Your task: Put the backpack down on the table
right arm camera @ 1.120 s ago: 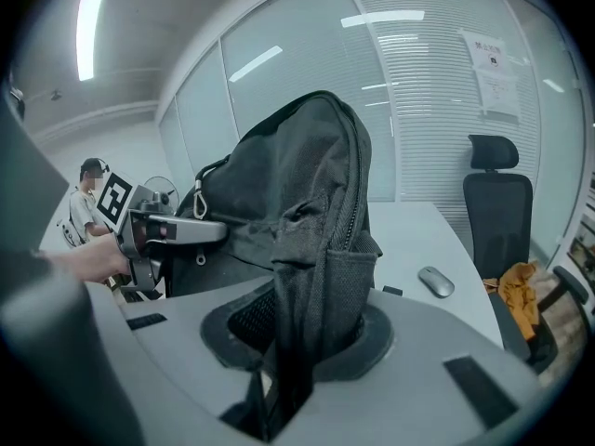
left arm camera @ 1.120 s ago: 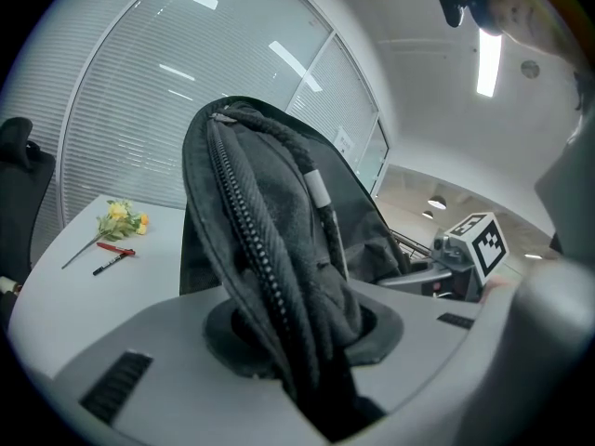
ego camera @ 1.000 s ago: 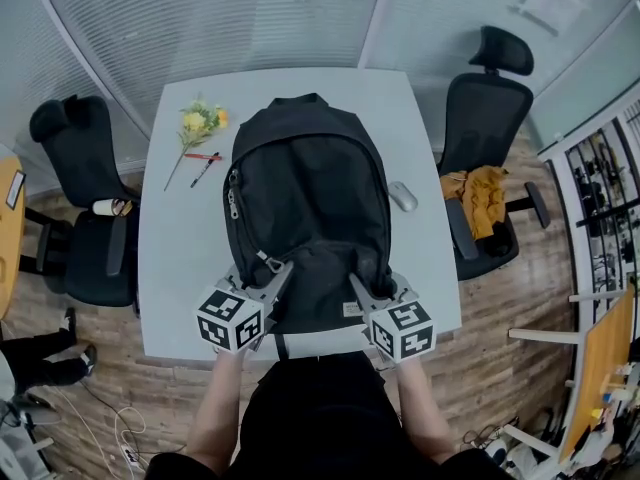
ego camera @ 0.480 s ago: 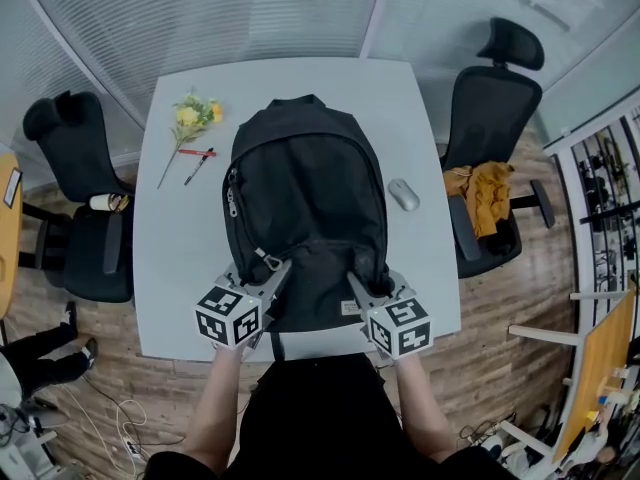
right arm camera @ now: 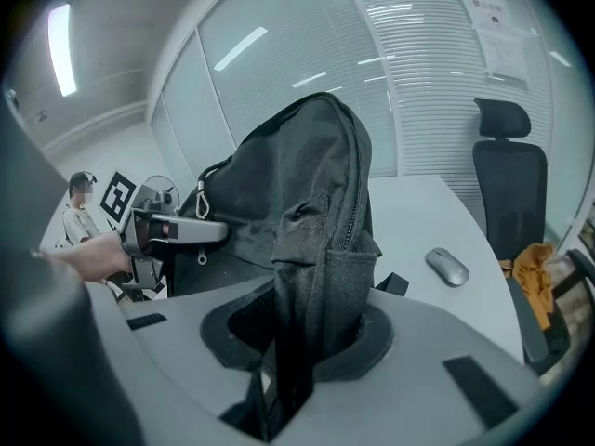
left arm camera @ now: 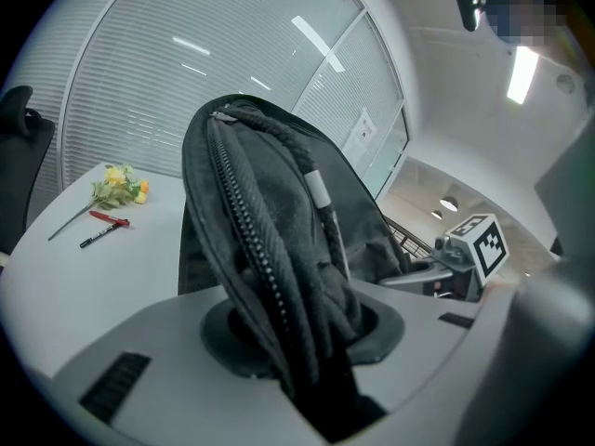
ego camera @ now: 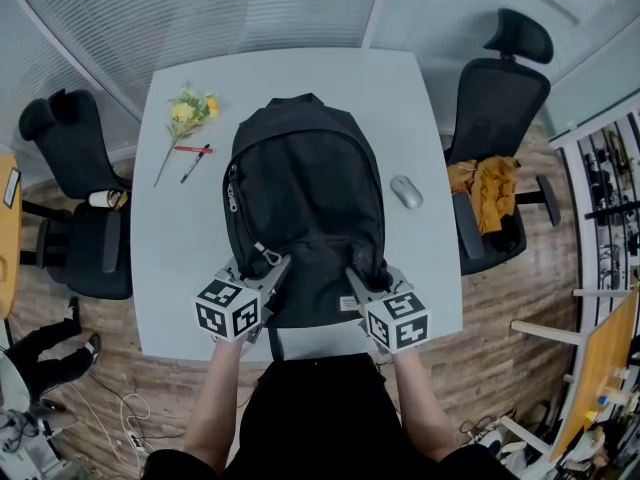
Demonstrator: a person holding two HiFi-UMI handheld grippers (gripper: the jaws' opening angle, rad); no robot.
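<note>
A black backpack (ego camera: 305, 198) lies lengthwise on the grey table (ego camera: 180, 248), top end far, bottom end toward me. My left gripper (ego camera: 276, 268) is shut on the bag's near left corner, with the zipper seam (left arm camera: 251, 249) bunched between its jaws. On the near right corner my right gripper (ego camera: 354, 278) is shut on a fold of side fabric (right arm camera: 311, 277). The bag's near end looks held slightly off the tabletop. Each gripper shows in the other's view: the right gripper (left arm camera: 446, 268) and the left gripper (right arm camera: 181, 230).
A yellow flower (ego camera: 187, 113) and two pens (ego camera: 193, 158) lie at the table's far left. A grey mouse (ego camera: 405, 191) sits right of the bag. Black office chairs stand left (ego camera: 80, 238) and right (ego camera: 500, 98), the right one holding an orange cloth (ego camera: 485, 183).
Both grippers have sunk a little with the backpack's near end. Their hold on the fabric looks the same.
</note>
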